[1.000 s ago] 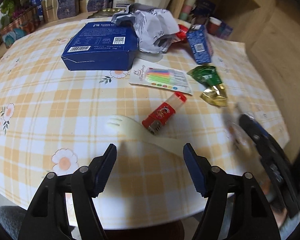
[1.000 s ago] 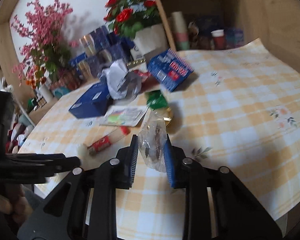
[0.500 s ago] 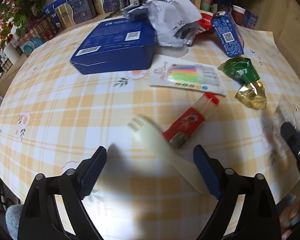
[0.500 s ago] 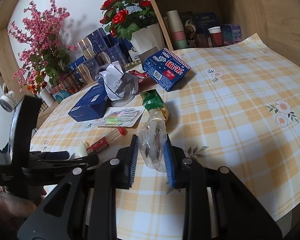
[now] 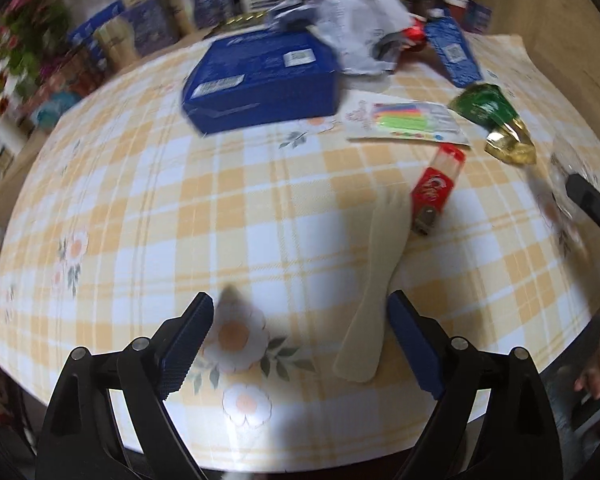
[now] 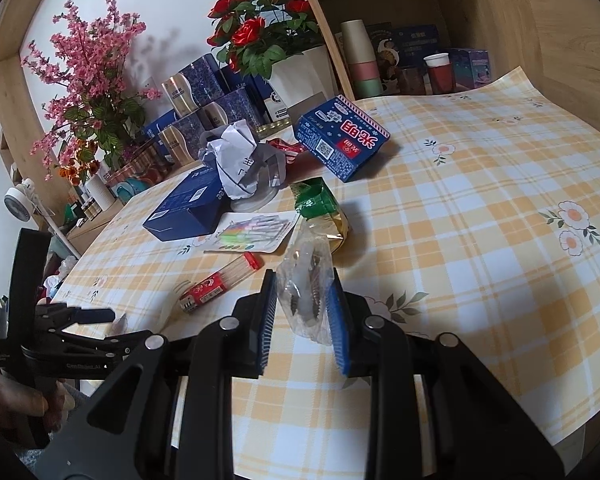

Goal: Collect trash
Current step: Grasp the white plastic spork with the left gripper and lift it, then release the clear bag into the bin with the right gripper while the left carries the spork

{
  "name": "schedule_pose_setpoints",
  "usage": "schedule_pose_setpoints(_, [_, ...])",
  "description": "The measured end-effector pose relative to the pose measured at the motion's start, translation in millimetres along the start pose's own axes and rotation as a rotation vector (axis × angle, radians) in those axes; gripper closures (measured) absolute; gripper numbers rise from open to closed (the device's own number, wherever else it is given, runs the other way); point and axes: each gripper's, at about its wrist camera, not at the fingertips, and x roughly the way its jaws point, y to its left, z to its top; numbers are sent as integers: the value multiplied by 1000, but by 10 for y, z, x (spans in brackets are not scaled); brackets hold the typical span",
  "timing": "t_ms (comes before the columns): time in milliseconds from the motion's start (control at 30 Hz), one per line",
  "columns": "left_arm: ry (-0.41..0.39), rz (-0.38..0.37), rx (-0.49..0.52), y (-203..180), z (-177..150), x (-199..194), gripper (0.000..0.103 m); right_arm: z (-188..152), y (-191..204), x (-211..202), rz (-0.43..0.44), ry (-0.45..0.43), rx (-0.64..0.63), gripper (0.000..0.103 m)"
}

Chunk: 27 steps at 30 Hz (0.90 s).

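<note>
The right gripper (image 6: 302,316) pinches a crumpled clear plastic wrapper (image 6: 305,286) between its blue pads, above a table (image 6: 480,240) covered in a yellow checked cloth with flowers. Beyond it lie a green and gold foil packet (image 6: 320,210), a card of coloured candles (image 6: 256,232) and a red-capped tube of toothpicks (image 6: 220,282). Farther back sit a dark blue box (image 6: 188,208), crumpled white paper (image 6: 238,164) and a tilted blue carton (image 6: 342,142). At the lower left, a hand (image 6: 16,396) grips the left gripper (image 6: 112,322), which reaches over the table edge. Red roses (image 6: 260,28) and pink blossoms (image 6: 88,68) stand behind.
</note>
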Motion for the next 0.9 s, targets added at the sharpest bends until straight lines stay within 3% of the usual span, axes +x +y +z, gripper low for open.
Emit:
schedule_pose_setpoints(100, [-31, -28, 78, -114, 62, -8, 28, -2, 4, -2, -1, 0, -1, 75])
schedule_pose_setpoints(300, [-64, -121, 104, -217, 165, 23, 51, 1, -9, 11, -4, 3, 6, 75])
schedule_pose_setpoints(367, [-88, -160, 112, -249, 152, 29, 68, 2, -11, 19, -5, 5, 6, 75])
schedule_pose_setpoints(467, [-119, -190, 121, -300, 125, 20, 82, 1, 2, 39, -6, 11, -1, 75])
schedule_pose_setpoints(667, [-108, -258, 61, -219, 62, -56, 83, -16, 68, 69, -18, 21, -37, 75])
schedule_pose_setpoints(900, [-184, -310, 24, 70, -80, -492, 83, -53, 198, 57, -39, 20, -101, 75])
